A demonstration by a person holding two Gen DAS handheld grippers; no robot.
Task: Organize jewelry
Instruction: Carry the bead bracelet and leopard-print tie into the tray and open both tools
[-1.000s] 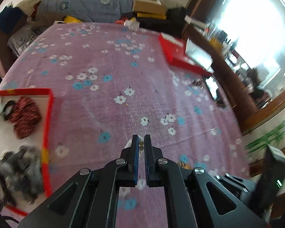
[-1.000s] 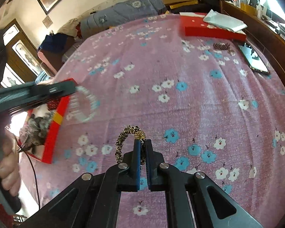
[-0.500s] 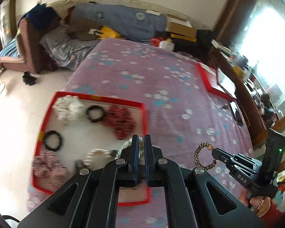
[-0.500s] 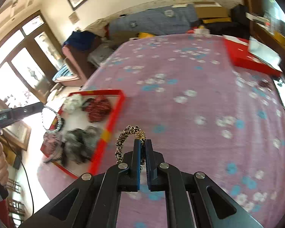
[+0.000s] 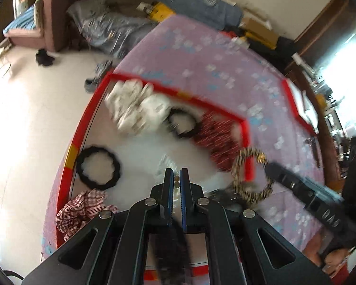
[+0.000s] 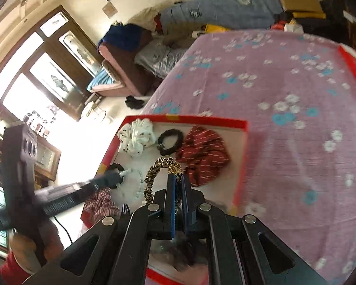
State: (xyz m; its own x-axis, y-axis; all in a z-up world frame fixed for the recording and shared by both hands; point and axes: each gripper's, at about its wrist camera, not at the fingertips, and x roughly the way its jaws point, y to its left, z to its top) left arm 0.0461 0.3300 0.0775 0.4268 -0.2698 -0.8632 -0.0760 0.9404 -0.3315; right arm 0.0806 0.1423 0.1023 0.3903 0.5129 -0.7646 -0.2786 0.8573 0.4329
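A red-rimmed tray (image 5: 178,92) (image 6: 185,118) with a white floor lies at the left edge of the pink flowered bedspread. My left gripper (image 5: 176,173) (image 6: 116,178) is shut on a clear bead bracelet (image 6: 134,180), hanging low over the tray's middle; in the left wrist view only a few beads (image 5: 176,181) show between the pads. My right gripper (image 6: 176,178) (image 5: 270,166) is shut on a leopard-print hair tie with a gold bead (image 6: 157,172) (image 5: 249,178), over the tray's right part.
In the tray lie a white scrunchie (image 6: 136,135), a black hair tie (image 6: 169,141), a red striped scrunchie (image 6: 203,152), a second black tie (image 5: 98,167), a plaid scrunchie (image 5: 83,210) and something dark and furry (image 5: 170,249). A second red tray (image 6: 353,68) sits far right. The floor drops off left of the bed.
Both grippers have swept left from the open bedspread to over the tray, each still holding its piece. The tray now fills both views.
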